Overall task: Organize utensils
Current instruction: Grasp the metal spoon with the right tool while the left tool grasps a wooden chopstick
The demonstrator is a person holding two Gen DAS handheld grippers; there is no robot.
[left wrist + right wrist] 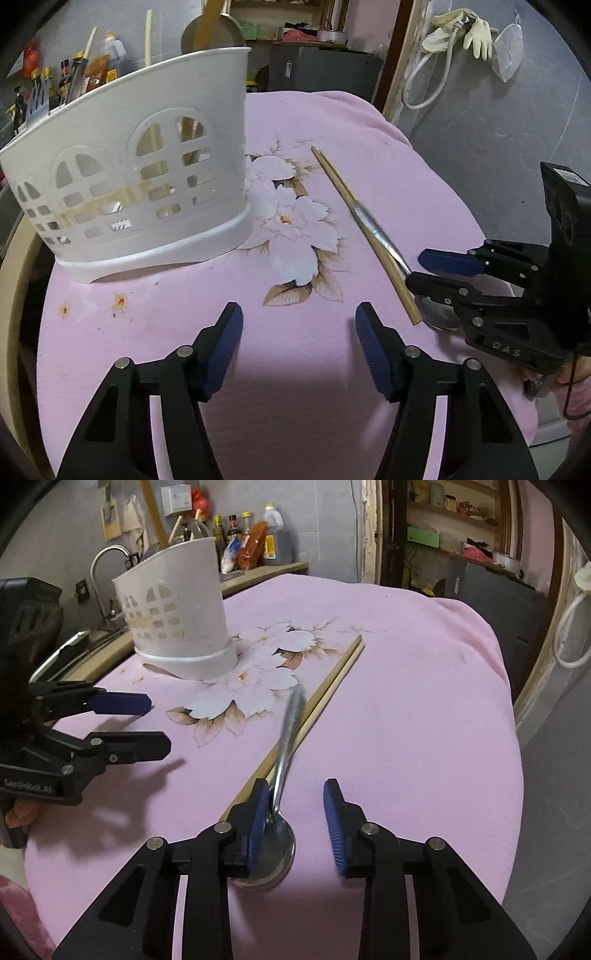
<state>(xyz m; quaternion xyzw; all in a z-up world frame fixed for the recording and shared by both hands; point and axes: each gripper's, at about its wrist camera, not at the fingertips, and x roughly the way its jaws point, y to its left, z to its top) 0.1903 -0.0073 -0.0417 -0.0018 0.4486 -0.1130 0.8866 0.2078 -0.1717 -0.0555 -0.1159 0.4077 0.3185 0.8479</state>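
Spoon (275,834): between right gripper (293,814) fingers, apart, left pad touching.
Left gripper (299,349): fingers apart, empty.
Advice: centre neck before closing, avoiding chopsticks (325,690).

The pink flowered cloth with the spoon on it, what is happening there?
A person holds two grippers over the pink flowered cloth. The right gripper is at the metal spoon, which lies across the wooden chopsticks; one pad touches it, with no grip yet. The left gripper is open and empty. The white slotted plastic holder waits nearby.
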